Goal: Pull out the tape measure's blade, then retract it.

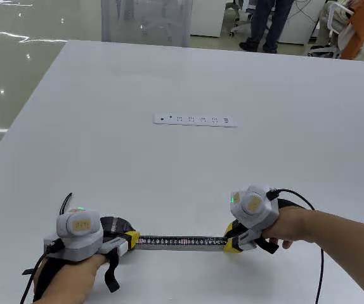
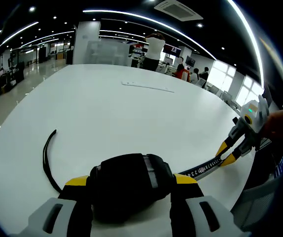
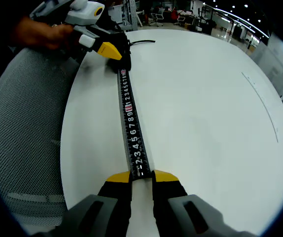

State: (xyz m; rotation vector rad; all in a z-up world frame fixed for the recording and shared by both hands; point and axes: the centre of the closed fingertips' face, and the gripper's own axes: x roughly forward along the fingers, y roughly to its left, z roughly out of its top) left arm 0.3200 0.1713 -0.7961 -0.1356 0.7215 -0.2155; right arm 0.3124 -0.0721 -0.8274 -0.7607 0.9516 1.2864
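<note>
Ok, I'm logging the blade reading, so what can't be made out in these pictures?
Blade tip: right gripper view, tucked between the right gripper's jaws.
Blade numerals: head view, too small.
Tape measure case sides: left gripper view, covered by the left gripper's jaws.
Power strip markings: head view, too small.

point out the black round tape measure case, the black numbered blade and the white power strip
black round tape measure case [image 2: 131,185]: left gripper view, middle of its body
black numbered blade [image 3: 131,128]: right gripper view, midway along its length
white power strip [image 1: 195,120]: head view, centre of its top
</note>
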